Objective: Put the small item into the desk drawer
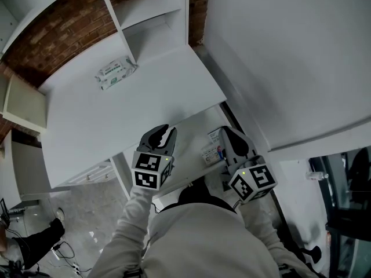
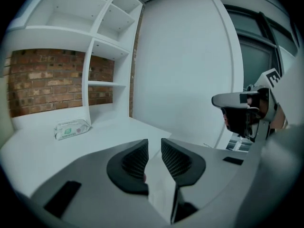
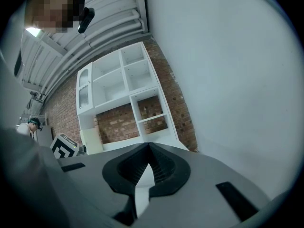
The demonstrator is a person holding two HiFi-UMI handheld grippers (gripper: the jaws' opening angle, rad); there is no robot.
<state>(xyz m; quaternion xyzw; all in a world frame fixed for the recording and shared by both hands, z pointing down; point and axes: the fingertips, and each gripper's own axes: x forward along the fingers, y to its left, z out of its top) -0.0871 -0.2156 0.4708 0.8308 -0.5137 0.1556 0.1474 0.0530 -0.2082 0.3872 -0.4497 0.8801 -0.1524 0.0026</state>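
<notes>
A small pack of wipes [image 1: 116, 73] [image 2: 72, 128] lies at the back of the white desk [image 1: 104, 126], beside a shelf upright. My left gripper [image 1: 165, 130] [image 2: 154, 148] hovers over the desk's front edge with a narrow gap between its jaws and nothing in them. My right gripper [image 1: 227, 131] [image 3: 148, 148] is held to its right, close to the white wall, its jaws shut on nothing. Below the desk edge, between the two grippers, a white drawer [image 1: 194, 155] stands pulled out; small printed boxes [image 1: 212, 150] lie at its right end.
A white shelf unit [image 2: 102, 37] against a brick wall [image 2: 42, 80] rises behind the desk. A large white wall [image 1: 290, 57] bounds the right side. A cabinet with an open door [image 1: 23, 103] stands left. Cables [image 1: 64, 251] lie on the floor; a person [image 3: 31, 125] stands far off.
</notes>
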